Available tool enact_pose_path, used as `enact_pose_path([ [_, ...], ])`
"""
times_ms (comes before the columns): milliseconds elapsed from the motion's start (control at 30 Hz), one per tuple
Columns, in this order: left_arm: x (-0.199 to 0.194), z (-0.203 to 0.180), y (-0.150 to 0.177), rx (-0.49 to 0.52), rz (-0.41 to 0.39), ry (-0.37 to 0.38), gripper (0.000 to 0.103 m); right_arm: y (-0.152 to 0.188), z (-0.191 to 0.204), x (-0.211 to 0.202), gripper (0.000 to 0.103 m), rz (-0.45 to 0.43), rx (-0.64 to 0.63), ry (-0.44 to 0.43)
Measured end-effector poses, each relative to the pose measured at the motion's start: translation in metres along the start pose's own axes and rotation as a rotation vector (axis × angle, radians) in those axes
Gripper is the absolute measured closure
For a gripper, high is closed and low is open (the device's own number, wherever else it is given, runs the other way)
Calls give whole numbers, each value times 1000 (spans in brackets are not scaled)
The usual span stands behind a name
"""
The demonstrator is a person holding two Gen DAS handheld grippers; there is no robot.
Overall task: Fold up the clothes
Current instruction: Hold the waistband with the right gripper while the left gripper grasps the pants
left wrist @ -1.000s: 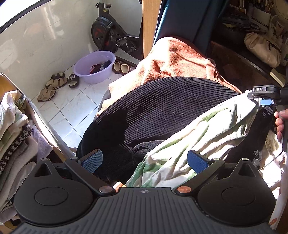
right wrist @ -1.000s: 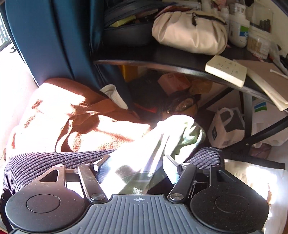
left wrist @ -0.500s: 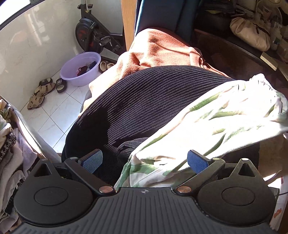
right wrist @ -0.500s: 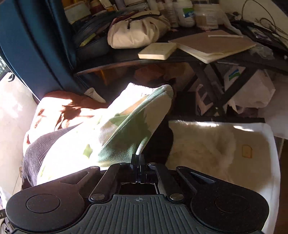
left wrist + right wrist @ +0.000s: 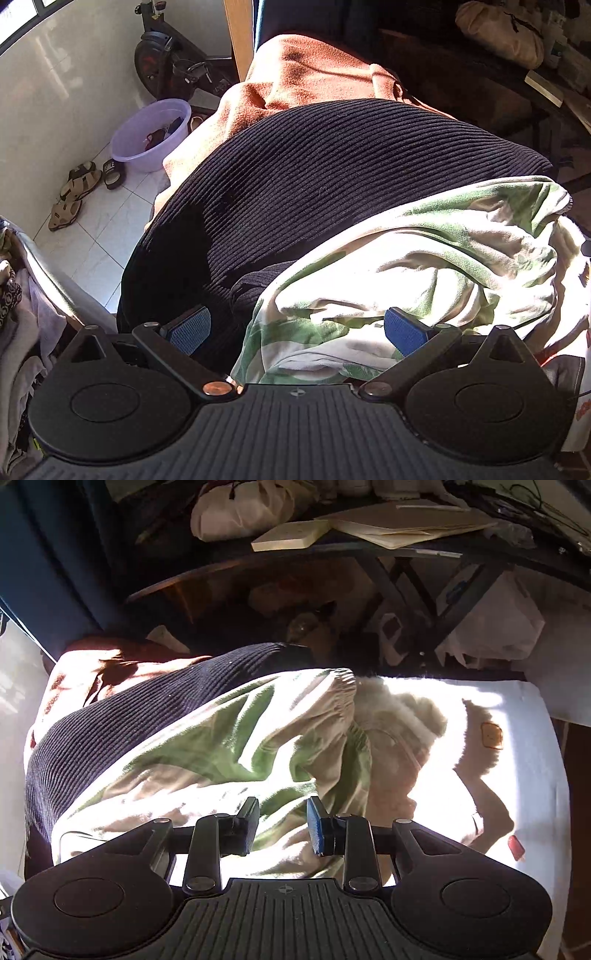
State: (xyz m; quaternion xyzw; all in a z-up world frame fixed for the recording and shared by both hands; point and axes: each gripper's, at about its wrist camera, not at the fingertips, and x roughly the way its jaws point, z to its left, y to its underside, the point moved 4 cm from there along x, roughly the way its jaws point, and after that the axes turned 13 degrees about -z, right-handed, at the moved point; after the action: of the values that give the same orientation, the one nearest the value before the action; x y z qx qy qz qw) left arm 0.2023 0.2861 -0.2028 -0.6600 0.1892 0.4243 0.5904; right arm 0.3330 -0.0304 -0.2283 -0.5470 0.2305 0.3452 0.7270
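Showing only left-side, a purple basin [image 5: 151,134]; both tongs [image 5: 295,330] [image 5: 282,825] gape, right's just parted, over green-white garment [image 5: 221,753].

Ribbed dark knit sweater [image 5: 332,177]; soft matt green-white garment [image 5: 424,258]; fluffy white blanket [image 5: 517,775].

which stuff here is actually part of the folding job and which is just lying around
Part of the job:
- green and white garment, lying crumpled
- dark ribbed garment under it
- orange-brown cloth behind
- left gripper, open
- right gripper, jaws just opened, nothing gripped

Lying about:
- purple basin
- sandals
- exercise bike
- beige bag
- white fluffy blanket
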Motion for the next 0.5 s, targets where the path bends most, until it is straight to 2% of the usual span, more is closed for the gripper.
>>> enact_pose_path([
  [33, 0, 3, 1, -8, 2, -6, 1, -2, 12, 7, 68, 5, -10, -20],
  [100, -2, 10, 3, -23, 5, -21, 1, -6, 36, 22, 50, 12, -30, -57],
  [200, -2, 22, 9, -54, 17, -54, 1, -13, 67, 47, 31, 28, -28, -83],
  [333, -4, 47, 11, -171, 28, -102, 1, -17, 89, 82, 25, 97, 117, -99],
  [367, -5, 51, 11, -203, 30, -105, 1, -16, 92, 88, 29, 112, 134, -94],
  [400, -5, 57, 11, -245, 33, -106, 1, -15, 95, 95, 54, 126, 150, -89],
  [433, -6, 63, 11, -284, 36, -104, 1, -13, 97, 100, 69, 140, 155, -79],
  [467, -6, 69, 12, -324, 40, -101, 1, -11, 97, 101, 90, 142, 143, -72],
  [500, -6, 74, 13, -364, 46, -94, 1, -10, 96, 97, 97, 134, 131, -78],
])
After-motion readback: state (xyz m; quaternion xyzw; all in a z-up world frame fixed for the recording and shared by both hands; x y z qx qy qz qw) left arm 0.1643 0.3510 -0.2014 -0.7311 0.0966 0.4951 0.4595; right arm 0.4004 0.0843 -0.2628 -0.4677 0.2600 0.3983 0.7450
